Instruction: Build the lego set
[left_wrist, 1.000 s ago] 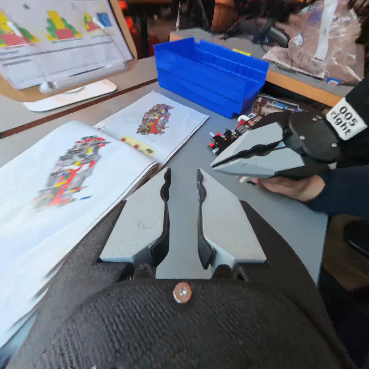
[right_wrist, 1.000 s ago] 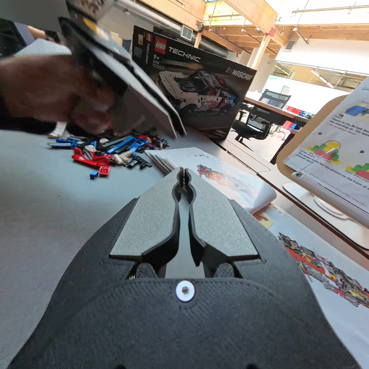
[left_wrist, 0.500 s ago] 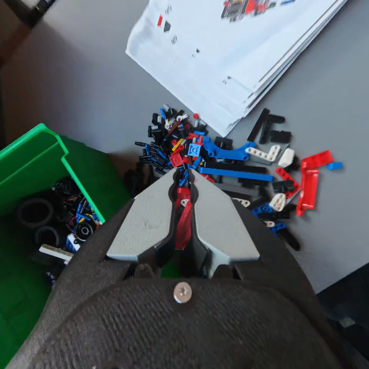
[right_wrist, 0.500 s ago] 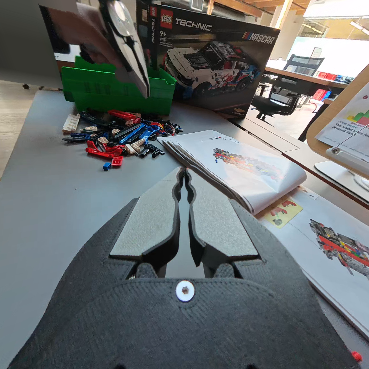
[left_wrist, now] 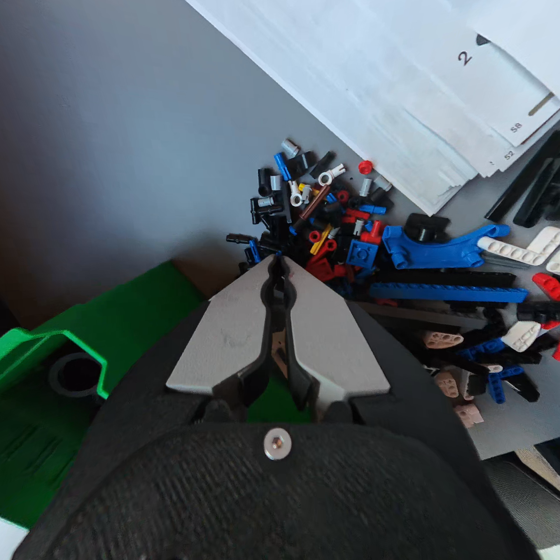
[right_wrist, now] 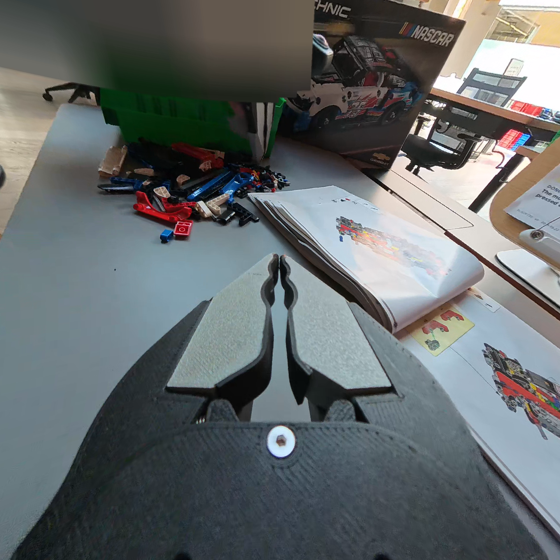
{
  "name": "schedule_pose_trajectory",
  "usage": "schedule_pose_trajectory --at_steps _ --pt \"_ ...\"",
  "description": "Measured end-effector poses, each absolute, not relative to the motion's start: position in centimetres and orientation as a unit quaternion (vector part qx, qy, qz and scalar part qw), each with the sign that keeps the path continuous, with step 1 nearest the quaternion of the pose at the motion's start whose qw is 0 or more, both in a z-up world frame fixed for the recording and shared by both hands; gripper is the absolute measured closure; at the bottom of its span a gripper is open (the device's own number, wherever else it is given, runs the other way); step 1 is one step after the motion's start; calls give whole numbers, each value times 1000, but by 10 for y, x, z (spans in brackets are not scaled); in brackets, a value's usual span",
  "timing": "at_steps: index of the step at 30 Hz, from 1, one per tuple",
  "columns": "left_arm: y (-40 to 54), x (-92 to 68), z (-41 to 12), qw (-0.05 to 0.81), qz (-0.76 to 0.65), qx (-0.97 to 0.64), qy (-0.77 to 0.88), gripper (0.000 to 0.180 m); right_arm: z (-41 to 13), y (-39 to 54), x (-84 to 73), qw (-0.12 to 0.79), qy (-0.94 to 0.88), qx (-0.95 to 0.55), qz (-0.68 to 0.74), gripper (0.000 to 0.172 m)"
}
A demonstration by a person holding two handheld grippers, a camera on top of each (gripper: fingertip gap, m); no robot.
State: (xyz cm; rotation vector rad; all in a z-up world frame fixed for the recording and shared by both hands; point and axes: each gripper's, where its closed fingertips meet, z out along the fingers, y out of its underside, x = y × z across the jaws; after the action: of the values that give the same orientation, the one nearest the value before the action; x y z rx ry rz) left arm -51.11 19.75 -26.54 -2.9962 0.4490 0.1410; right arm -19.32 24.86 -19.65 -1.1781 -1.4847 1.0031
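Grey tabletop runs out ahead of both grippers, matte and lit from the far right of the room, where timber-edged desks, a black office chair and bright windows show behind. The right gripper hangs low over bare tabletop with its jaws together on nothing. Just to the right of its tips lies an open instruction booklet, pages curled over; beyond the tips and to the left sits a pile of small building pieces, with a green bin behind the pile and a dark printed box standing to the right of the bin. At the far right edge a white stand carries a printed sheet. The left gripper looks steeply down, its tips at the near edge of the same pile and its jaws drawn together; whether any piece is caught between them cannot be told. A long blue beam and a curved blue piece lie to the right of the tips, the booklet's stacked pages beyond them, and the green bin below and to the left, a black tyre inside it.
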Motion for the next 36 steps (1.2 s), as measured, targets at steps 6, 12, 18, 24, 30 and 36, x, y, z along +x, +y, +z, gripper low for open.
schedule_pose_trajectory --at_steps 6,12,18,24,30,36 --pt "195 -512 -270 29 37 -992 118 180 -196 245 -192 472 -612 -479 416 172" --pt "194 -510 -271 27 56 -993 100 172 -190 244 -188 493 -617 -468 398 172" --pt "184 -508 -275 15 64 -994 84 175 -186 235 -187 512 -631 -444 377 172" --pt "176 -503 -277 9 57 -995 79 180 -180 230 -185 537 -639 -420 356 172" --pt "176 -498 -277 16 40 -997 71 180 -181 228 -185 544 -648 -411 340 172" --pt "179 -498 -277 16 31 -997 62 180 -181 226 -185 548 -653 -403 332 172"
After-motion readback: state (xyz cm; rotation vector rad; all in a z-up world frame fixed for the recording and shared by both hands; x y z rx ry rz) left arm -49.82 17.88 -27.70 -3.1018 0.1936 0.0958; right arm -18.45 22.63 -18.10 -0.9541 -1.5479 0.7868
